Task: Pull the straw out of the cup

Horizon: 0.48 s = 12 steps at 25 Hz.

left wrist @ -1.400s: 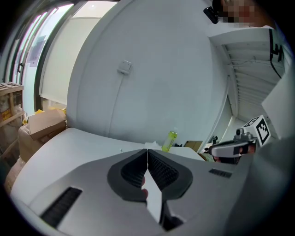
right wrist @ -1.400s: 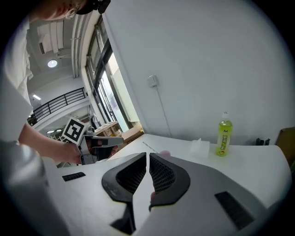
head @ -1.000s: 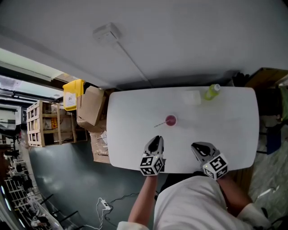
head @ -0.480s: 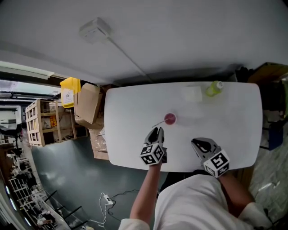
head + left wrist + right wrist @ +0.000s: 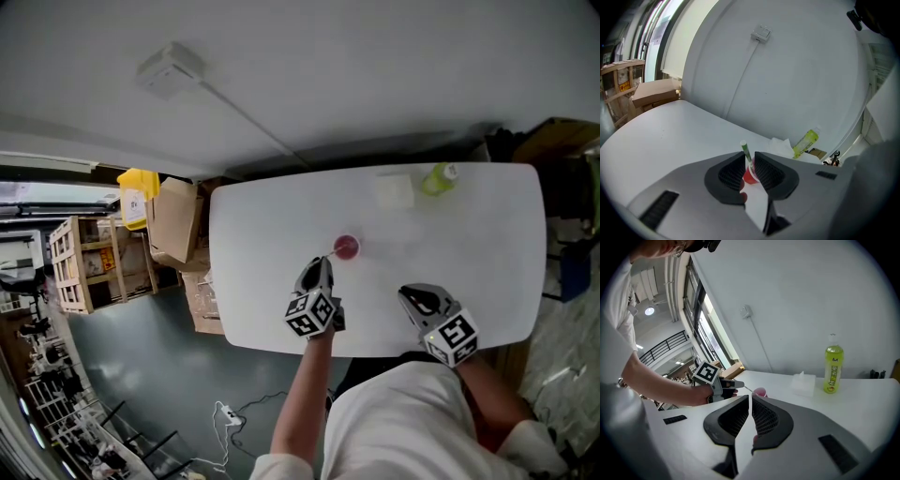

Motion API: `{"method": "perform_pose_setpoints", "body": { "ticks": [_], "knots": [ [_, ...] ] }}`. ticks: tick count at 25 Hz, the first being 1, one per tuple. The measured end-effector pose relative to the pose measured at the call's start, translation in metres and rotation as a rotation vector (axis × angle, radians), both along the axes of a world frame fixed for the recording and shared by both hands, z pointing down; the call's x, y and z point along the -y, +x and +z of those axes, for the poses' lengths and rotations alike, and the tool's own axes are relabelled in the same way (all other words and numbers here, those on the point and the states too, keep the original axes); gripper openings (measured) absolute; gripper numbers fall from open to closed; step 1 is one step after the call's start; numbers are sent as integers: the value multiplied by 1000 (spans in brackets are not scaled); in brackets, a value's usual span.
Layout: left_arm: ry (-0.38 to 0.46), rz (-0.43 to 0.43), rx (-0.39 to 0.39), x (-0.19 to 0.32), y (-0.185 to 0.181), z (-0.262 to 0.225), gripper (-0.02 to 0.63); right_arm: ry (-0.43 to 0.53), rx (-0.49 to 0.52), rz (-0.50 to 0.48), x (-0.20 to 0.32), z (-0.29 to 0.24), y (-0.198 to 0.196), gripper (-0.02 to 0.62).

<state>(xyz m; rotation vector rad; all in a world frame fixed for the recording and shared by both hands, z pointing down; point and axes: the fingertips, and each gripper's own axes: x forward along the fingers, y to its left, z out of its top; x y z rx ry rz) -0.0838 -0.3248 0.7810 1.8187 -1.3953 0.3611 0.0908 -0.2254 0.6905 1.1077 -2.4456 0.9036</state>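
Observation:
A small red cup point(image 5: 346, 247) stands mid-table with a thin straw point(image 5: 333, 252) leaning out to the left. In the left gripper view the straw's green-and-white end point(image 5: 746, 151) rises between the jaws, above the cup point(image 5: 750, 176). My left gripper point(image 5: 322, 264) has its tips around the straw; its jaws have just been closing, and a slim gap still shows beside the straw. My right gripper point(image 5: 408, 294) hovers over the table's near edge, right of the cup, shut on nothing. The right gripper view shows the cup point(image 5: 760, 392) and the left gripper point(image 5: 733, 384).
A green bottle point(image 5: 437, 180) and a white tissue pack point(image 5: 395, 191) sit at the table's far side, right of the cup. Cardboard boxes point(image 5: 173, 220) and a yellow bin point(image 5: 138, 197) stand on the floor past the table's left edge point(image 5: 214, 272).
My left gripper has moved forward and down to the cup; its tips now stand at the straw's end. The right gripper has hardly shifted.

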Motion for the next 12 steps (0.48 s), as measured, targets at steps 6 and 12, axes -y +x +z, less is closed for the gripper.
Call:
{"method": "perform_pose_setpoints", "body": {
  "ticks": [6,12],
  "knots": [
    [2,-7,-4,-3,1,-2,37,-1,7,5,1,1,-1,43],
    [18,-20,-27,-5,0,-12,28,6,3,10,0,-1,0,44]
  ]
}}
